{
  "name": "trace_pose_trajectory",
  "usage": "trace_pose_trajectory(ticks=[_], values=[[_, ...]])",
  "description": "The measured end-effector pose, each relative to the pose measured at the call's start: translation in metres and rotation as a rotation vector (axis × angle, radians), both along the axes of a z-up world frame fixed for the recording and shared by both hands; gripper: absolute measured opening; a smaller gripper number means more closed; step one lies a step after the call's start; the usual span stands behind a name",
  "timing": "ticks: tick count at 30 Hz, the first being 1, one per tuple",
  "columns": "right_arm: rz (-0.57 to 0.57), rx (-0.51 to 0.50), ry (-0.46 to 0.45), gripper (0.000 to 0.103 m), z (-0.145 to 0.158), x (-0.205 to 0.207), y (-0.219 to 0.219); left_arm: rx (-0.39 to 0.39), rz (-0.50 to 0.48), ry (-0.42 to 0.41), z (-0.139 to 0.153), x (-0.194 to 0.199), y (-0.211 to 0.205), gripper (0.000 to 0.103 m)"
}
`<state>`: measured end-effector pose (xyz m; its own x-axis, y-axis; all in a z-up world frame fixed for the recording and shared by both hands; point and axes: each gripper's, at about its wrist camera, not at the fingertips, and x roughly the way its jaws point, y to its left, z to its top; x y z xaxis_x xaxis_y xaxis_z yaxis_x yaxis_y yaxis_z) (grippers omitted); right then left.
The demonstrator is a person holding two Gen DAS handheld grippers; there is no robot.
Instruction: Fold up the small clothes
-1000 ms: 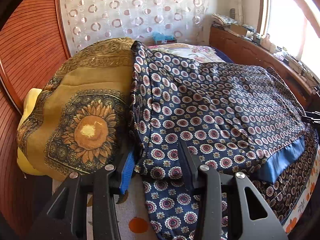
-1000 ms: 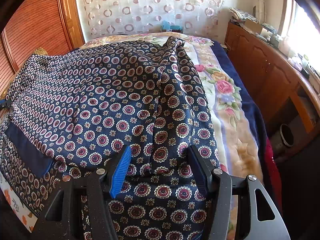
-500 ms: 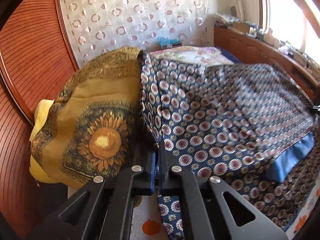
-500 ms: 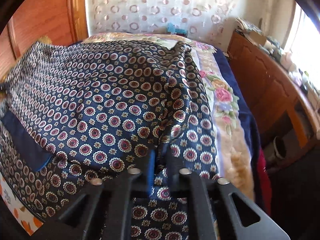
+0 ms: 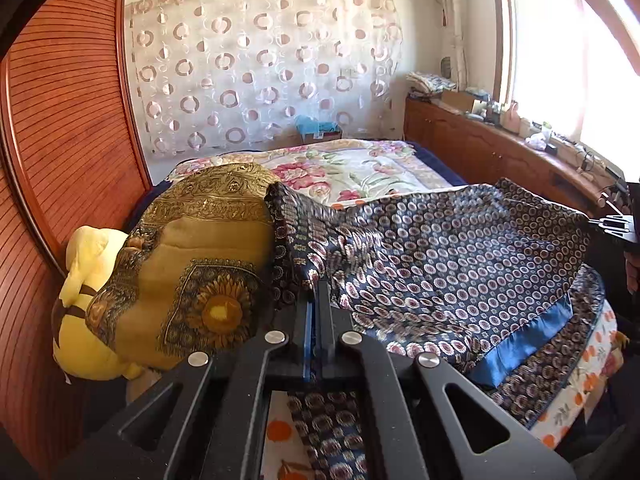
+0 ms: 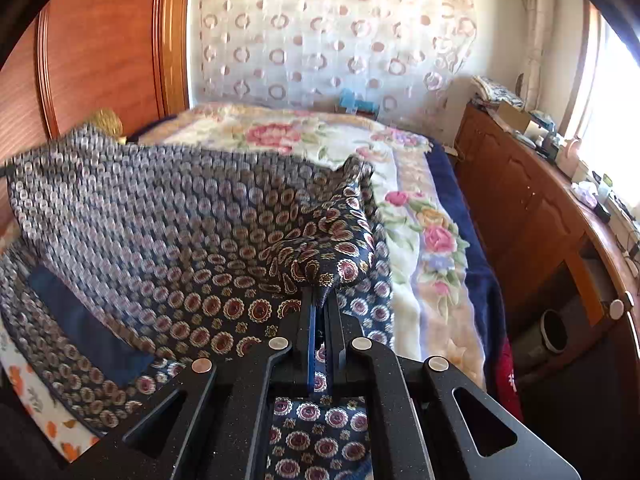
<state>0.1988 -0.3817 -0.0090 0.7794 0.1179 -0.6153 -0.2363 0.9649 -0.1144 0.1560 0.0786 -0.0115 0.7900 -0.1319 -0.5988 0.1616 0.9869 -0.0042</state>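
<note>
Navy medallion-print garment (image 5: 440, 264); gold sunflower-print cushion (image 5: 192, 280).

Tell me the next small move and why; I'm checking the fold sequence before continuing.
Probably carry both pinched corners forward over the garment. The left gripper and right gripper are each shut on a corner of it, the fabric between them lifted off the bed, while its blue hem lies flat.

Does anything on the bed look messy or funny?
Nothing broken or spilled. The navy patterned garment looks rumpled only because the left gripper and right gripper are shut on its edge, tenting it. Its left side lies against the gold sunflower cushion.
</note>
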Motion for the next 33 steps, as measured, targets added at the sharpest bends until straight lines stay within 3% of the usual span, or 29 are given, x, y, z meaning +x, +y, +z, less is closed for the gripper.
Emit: trace_pose_trajectory(ticks=[5,10,18,23,27,29,31,33], values=[[0.000,-0.008,-0.023,0.003,0.014,-0.025,-0.007,-0.025,0.000,-0.005,-0.002,-0.023,0.003,0.002],[-0.016,-0.034,-0.029,0.003,0.012,-0.054,-0.012,-0.061,-0.002,0.027,-0.026,-0.050,-0.001,0.002],[-0.058,-0.014,0.077,0.003,-0.039,-0.054,-0.021,-0.115,0.057,0.177,-0.093,-0.045,0.015,0.002],[-0.089,-0.020,0.110,0.003,-0.057,-0.035,-0.023,-0.024,0.044,0.173,-0.096,-0.039,0.004,0.002],[-0.098,-0.020,0.075,0.009,-0.052,-0.035,-0.012,-0.009,0.040,0.178,-0.098,-0.042,-0.002,0.003],[-0.113,-0.023,0.035,0.009,-0.046,-0.040,-0.007,0.004,0.034,0.181,-0.099,-0.041,-0.004,0.016],[-0.120,-0.005,0.001,0.009,-0.039,-0.047,-0.002,-0.009,0.031,0.181,-0.101,-0.043,-0.003,0.036],[-0.131,0.015,-0.032,0.013,-0.032,-0.053,0.004,-0.026,0.031,0.199,-0.104,-0.044,0.002,0.041]])
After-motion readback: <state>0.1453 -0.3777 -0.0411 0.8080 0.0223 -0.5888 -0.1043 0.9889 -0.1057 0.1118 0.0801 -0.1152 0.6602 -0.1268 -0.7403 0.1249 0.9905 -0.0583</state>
